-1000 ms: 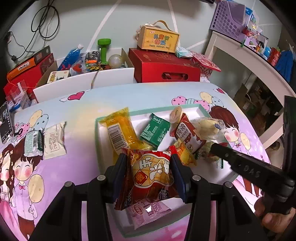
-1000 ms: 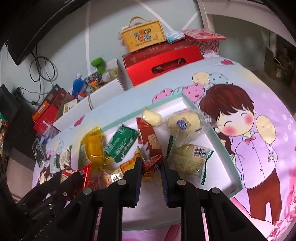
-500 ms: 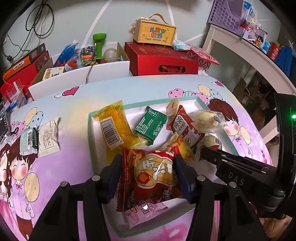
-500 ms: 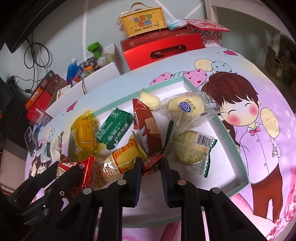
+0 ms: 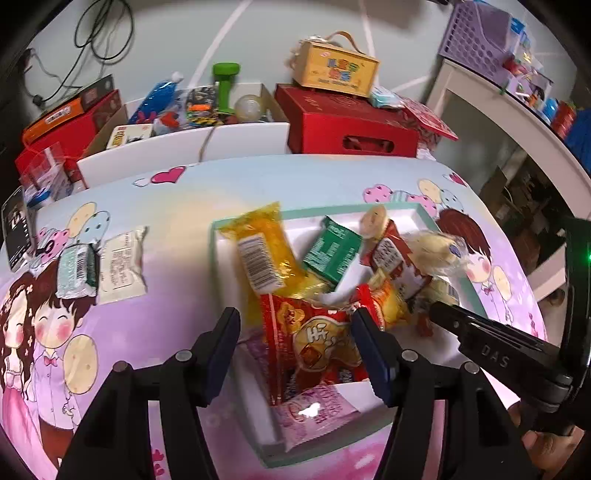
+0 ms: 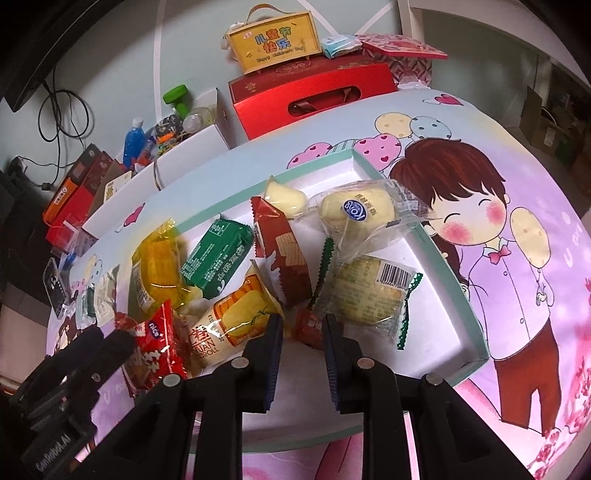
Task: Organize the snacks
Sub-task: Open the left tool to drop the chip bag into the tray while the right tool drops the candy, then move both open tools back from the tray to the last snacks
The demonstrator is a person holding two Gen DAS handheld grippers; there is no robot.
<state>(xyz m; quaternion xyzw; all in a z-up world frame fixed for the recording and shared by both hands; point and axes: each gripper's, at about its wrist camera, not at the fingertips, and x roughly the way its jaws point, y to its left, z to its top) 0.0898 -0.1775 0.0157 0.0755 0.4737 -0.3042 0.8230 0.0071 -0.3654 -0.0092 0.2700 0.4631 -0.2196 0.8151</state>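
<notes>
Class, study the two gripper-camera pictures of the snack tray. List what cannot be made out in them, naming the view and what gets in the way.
- Left wrist view: the red puffed-snack bag covers most of the pink packet, so its label is unreadable.
- Right wrist view: the small red packet between the right gripper fingers is partly hidden by them; contact unclear.
- Both views: the tray near edge is cut off by gripper bodies.
- Left wrist view: purple basket contents too small.
</notes>
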